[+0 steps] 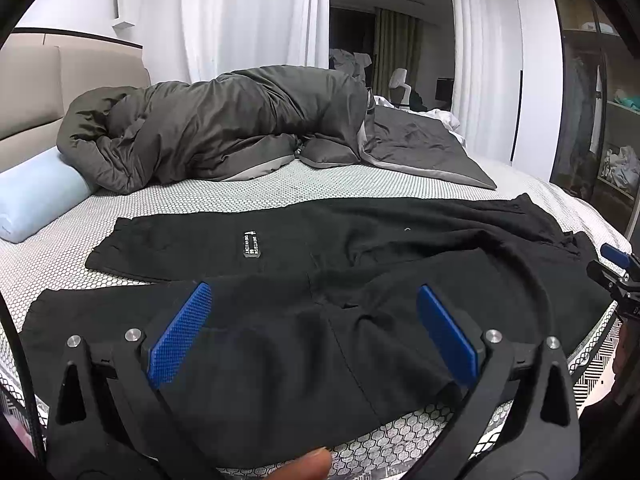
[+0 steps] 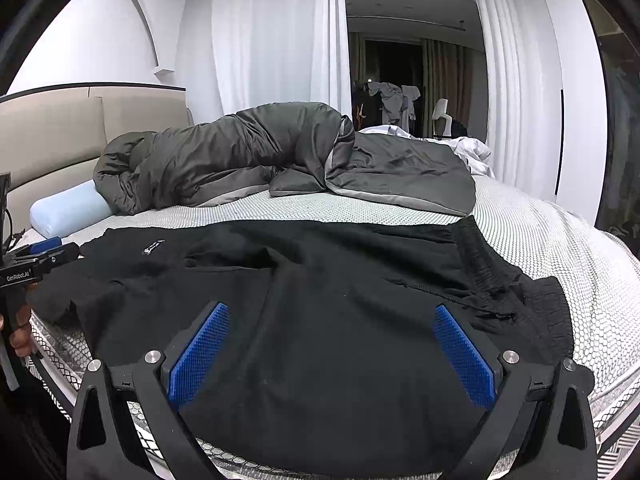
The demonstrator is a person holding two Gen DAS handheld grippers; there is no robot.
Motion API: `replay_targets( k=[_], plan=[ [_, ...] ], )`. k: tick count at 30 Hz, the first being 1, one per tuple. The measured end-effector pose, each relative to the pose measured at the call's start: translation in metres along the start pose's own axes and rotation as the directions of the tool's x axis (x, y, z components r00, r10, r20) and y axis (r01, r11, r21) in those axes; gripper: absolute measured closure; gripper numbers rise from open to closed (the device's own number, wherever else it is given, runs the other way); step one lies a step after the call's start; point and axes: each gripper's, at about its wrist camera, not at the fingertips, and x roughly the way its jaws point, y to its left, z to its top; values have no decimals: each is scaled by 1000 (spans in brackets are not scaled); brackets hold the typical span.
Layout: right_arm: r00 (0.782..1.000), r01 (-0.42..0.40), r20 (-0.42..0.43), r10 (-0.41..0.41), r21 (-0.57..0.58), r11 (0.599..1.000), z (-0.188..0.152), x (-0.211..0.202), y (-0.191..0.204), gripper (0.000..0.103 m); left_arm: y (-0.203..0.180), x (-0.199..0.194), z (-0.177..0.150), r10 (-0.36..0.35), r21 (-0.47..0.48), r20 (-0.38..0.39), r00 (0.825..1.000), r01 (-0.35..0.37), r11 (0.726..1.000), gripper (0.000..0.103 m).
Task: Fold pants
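On the bed (image 1: 280,188), near edge: black pants (image 1: 320,272) laid out flat across the honeycomb-pattern mattress cover, waistband to the right, both legs running left. Behind them, well apart, a grey duvet (image 1: 224,128) is bunched against the headboard with a pale blue bolster pillow (image 1: 36,200) at its left end.

Progress, as I read it: basically at the start. Pants are spread but not folded. The two legs lie apart in a V, far leg with the small white label (image 1: 252,245) and near leg along the mattress edge, a strip of cover showing between them at the cuffs. No leg-over-leg fold, no crosswise fold. Fabric around the crotch and waistband (image 2: 492,272) is rumpled; drawstring (image 2: 460,300) lies loose on top.

Left to do: everything — bring one leg onto the other, then fold lengthwise sections, smoothing as needed.

Left gripper (image 1: 314,328): fingers spread wide, nothing between them, hovering over the near leg. Right gripper (image 2: 332,350): also spread wide, nothing held, over the seat area near the waistband. Neither appears to touch the cloth, though I can't be sure.

A fingertip (image 1: 304,466) shows at the bottom of the left wrist view.
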Motion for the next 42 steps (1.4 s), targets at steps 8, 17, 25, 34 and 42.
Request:
replay_targets(
  k=[8,17,25,34,42],
  plan=[
    [1000,3,0,-3,-5,1000,-1,0,0,0,4,4,-2,-1,-3,-1,1000,1,1000,1],
    [1000,1,7,-1,39,999,1,1,-6,0,8,0,-13,-3,4,-19,1000,3,1000,1],
    [1000,-4,-6,4,27,1000,4,9,-2,0,20,-4,-11,41,-51,-47,998,-43,998,1],
    [1000,-30,9,29,60,998,8,10,1,0,45,-31,7,75,-94,-6,997,-75,993,1],
    [999,-35,-33,37,55,998,9,16,4,0,74,-50,0,103,-149,-17,995,-105,983,1]
  ],
)
